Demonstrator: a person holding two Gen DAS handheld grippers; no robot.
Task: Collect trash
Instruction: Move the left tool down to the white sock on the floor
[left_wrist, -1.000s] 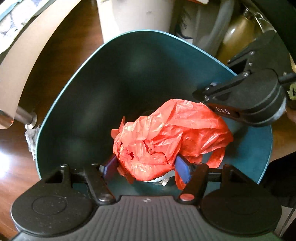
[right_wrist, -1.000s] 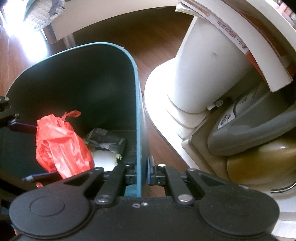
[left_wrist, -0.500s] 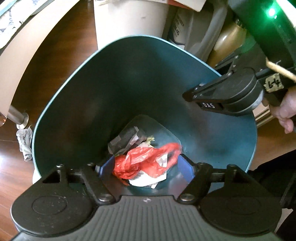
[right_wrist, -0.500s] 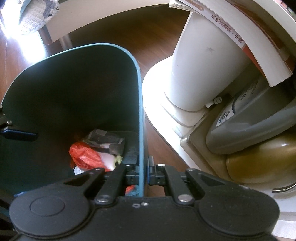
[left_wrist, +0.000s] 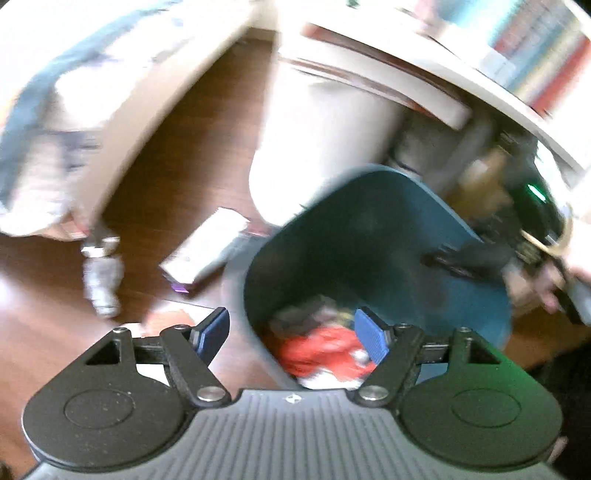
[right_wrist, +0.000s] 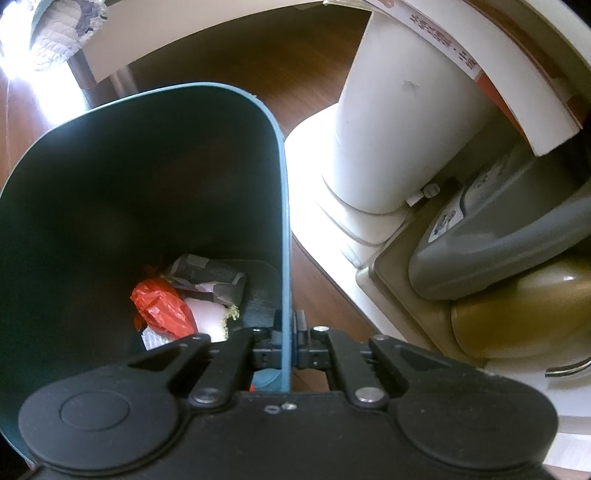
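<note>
- Your right gripper (right_wrist: 287, 352) is clamped on the bin (right_wrist: 282, 229) rim; stiff plastic, light.
- Left gripper (left_wrist: 291, 334) is spread apart, empty.
- Red bag (right_wrist: 162, 308) inside: flimsy, crinkly; pinch a fold.

You find no readable text; printed characters on the book spine (right_wrist: 448, 48) are too distorted.

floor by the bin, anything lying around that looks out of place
Yes. Beside the teal bin, a white box-like item and a crumpled grey-white wad lie loose on the wood floor, outside the bin. The view is blurred, so what they are is unclear. The red bag is already inside.
</note>
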